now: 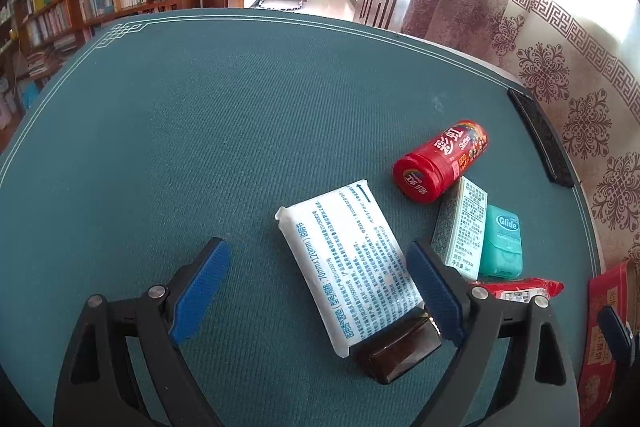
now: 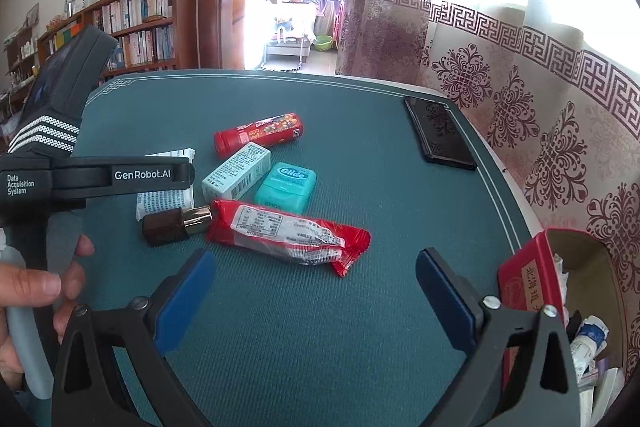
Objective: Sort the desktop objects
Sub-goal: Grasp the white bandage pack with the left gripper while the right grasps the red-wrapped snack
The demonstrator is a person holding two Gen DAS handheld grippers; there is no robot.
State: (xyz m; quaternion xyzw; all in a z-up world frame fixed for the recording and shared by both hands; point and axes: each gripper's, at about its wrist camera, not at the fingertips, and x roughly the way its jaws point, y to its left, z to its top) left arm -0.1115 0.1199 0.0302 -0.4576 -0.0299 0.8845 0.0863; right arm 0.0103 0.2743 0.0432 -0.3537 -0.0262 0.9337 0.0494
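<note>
Two grippers, both empty, over a cluster of small items on the green mat (image 1: 200,131). Left wrist view: left gripper (image 1: 320,291) spread wide; white tissue pack (image 1: 348,263) lies between the jaws, nearer the right-hand pad, its long axis skewed from the finger line, running near-right to far-left. Brown bottle (image 1: 400,351) touches the pack's near end. Right wrist view: right gripper (image 2: 314,299) spread wide; red snack packet (image 2: 288,235) sits just ahead, left of centre, long axis crosswise. Red box (image 2: 528,275) with sorted items is at the right edge. Judgement: left gripper is nearer the pack; wrist rotation needed to grip across its short side.
</note>
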